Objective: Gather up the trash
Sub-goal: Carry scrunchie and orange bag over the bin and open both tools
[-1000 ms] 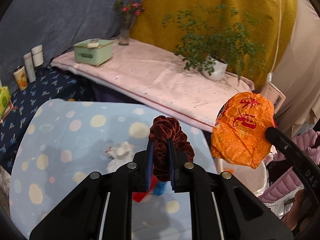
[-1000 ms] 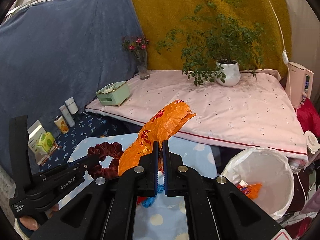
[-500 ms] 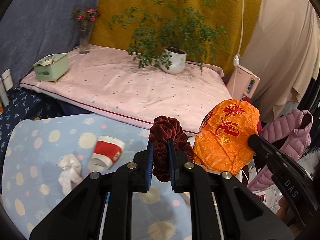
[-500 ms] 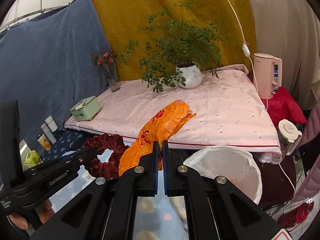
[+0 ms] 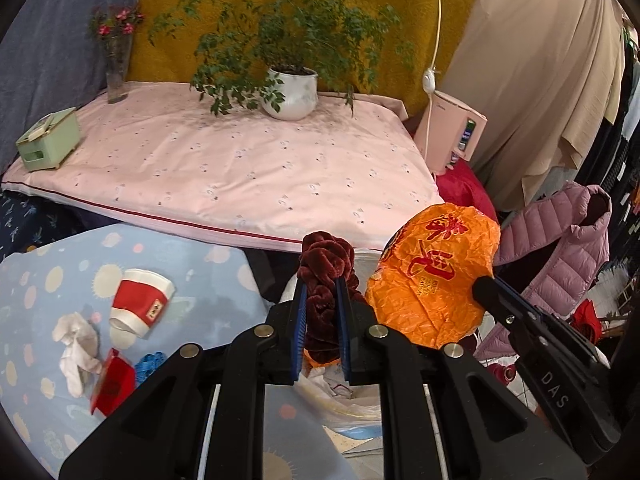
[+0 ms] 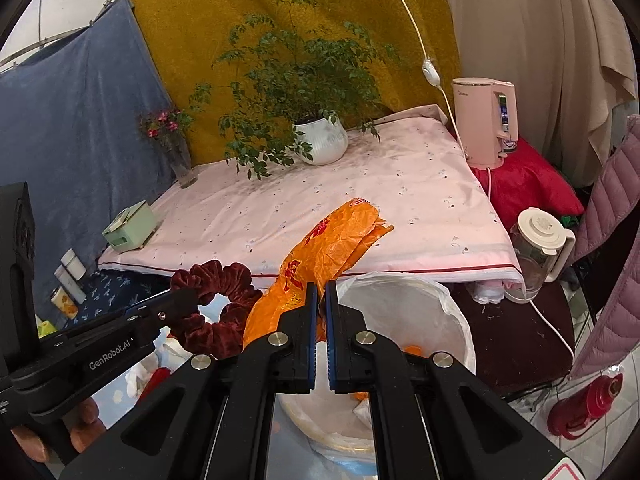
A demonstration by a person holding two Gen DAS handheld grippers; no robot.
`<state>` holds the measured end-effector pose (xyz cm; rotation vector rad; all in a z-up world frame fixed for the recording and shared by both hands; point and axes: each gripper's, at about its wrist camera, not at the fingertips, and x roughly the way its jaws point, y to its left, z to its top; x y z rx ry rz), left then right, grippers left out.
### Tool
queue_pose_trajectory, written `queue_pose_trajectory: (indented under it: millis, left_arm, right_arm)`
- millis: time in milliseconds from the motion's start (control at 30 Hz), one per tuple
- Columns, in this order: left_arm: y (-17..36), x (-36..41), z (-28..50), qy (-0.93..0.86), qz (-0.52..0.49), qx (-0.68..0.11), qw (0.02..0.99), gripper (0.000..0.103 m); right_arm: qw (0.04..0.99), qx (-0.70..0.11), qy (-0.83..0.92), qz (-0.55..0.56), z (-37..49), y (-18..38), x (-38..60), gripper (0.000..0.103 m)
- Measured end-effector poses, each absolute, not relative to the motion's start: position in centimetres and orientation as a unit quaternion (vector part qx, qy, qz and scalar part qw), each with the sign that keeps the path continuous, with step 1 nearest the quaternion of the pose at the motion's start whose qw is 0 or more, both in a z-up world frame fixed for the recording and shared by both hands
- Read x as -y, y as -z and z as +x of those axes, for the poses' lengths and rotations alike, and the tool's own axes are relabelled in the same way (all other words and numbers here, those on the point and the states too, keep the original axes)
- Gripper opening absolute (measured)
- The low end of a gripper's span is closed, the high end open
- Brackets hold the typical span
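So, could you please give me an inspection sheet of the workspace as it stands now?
Surface: blue spotted tablecloth, partly littered.
Job's things: dark red scrunchie and orange plastic bag held over the white-lined trash bin.
Clutter: red paper cup on its side, white tissue, red wrapper.
Tongs: left tongs shut on scrunchie; right tongs shut on bag.
Cables: white cord hanging by pink kettle.
Surroundings: potted plant, flower vase, green box.

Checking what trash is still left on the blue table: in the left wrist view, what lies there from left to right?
White crumpled tissue → red packet → red-and-white paper cup, lying on its side, all left of the left gripper.
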<state>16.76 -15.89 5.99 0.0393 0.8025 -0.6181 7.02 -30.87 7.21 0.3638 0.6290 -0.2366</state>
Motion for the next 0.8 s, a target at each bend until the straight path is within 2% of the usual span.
queue_pose_trajectory:
  millis: [167, 267, 367, 400, 800]
  left_arm:
    - [-5.2, 17.3, 16.7, 0.309, 0.021, -0.39, 0.867, 0.015]
    - [-4.9, 17.9, 16.7, 0.311, 0.018, -0.39, 0.867, 0.017]
    - [-4.7, 18.2, 16.9, 0.304, 0.02, -0.39, 0.869, 0.03]
    - [-4.6, 18.2, 16.9, 0.302, 0.019, -0.39, 0.87, 0.031]
    - [-4.3, 16.5, 17.3, 0.284, 0.012, -0.395, 0.874, 0.032]
  right_arm:
    - [0.923, -0.317, 0.123, 0.183, 7.2, -6.0, 31.9, 0.004]
    - [0.92, -0.322, 0.132, 0.184, 7.4, -5.4, 32.3, 0.01]
    - [0.917, -0.327, 0.134, 0.185, 7.6, -4.9, 32.5, 0.011]
    - [0.917, -0.327, 0.136, 0.183, 7.6, -4.9, 32.5, 0.012]
    - [0.918, -0.327, 0.132, 0.183, 7.7, -4.9, 32.0, 0.024]
